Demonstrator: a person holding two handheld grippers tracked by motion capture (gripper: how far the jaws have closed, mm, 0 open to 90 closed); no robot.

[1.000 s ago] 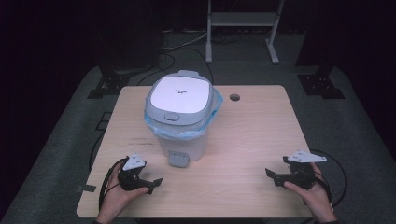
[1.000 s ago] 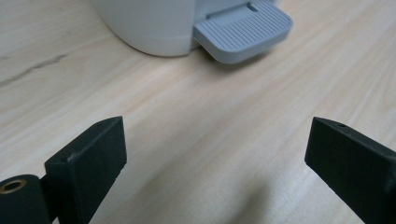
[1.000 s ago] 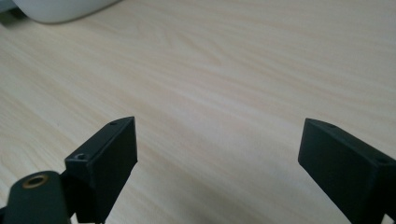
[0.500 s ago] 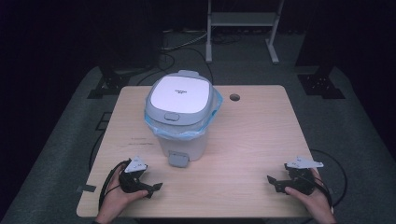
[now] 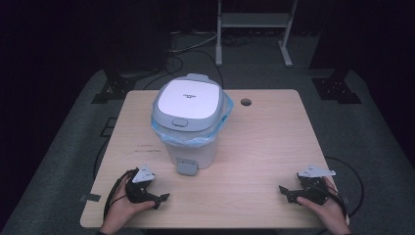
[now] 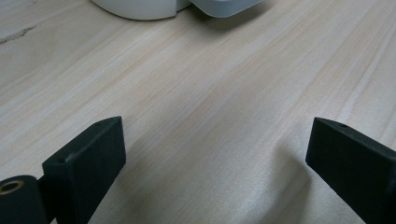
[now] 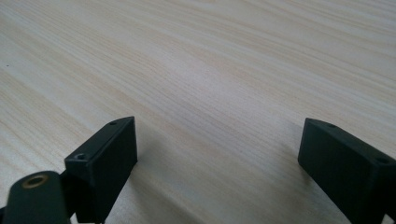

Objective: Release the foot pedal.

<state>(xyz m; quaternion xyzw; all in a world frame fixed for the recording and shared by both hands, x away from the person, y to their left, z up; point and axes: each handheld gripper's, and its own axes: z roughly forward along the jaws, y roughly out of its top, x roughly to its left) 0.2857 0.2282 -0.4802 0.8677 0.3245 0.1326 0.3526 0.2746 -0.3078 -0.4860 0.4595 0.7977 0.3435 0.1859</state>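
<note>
**Both grippers spread and empty, bin shut between them**

Your left gripper point(image 5: 155, 198) sits near the table's front edge, in front of the bin and off to its left, well apart from it. Your hand point(image 5: 122, 208) holds it from behind, and its black jaws point toward the table's middle. In the left gripper view those jaws stand wide apart with nothing but bare wood between them; the bin's white base point(image 6: 140, 7) and its grey foot pedal point(image 6: 226, 5) sit at the top edge of that view, so this gripper faces the bin's foot.

Count one bin point(image 5: 190, 125) on the table point(image 5: 274, 147): white body, grey-rimmed lid point(image 5: 188, 100) lying closed and flat on top, a blue liner point(image 5: 222, 115) folded out under the rim. It stands upright, its long axis vertical, and its pedal point(image 5: 186, 167) faces you and the front edge. Behind the bin and to its right there is one round cable hole point(image 5: 245, 102) in the tabletop.

Your right gripper point(image 5: 288, 193) lies in front of the bin and far to its right, well apart from it, its jaws pointing left toward the table's middle. In the right gripper view its jaws are spread wide over bare wood, gripping nothing. That makes two grippers, each with one grey three-cornered plate on top.
</note>
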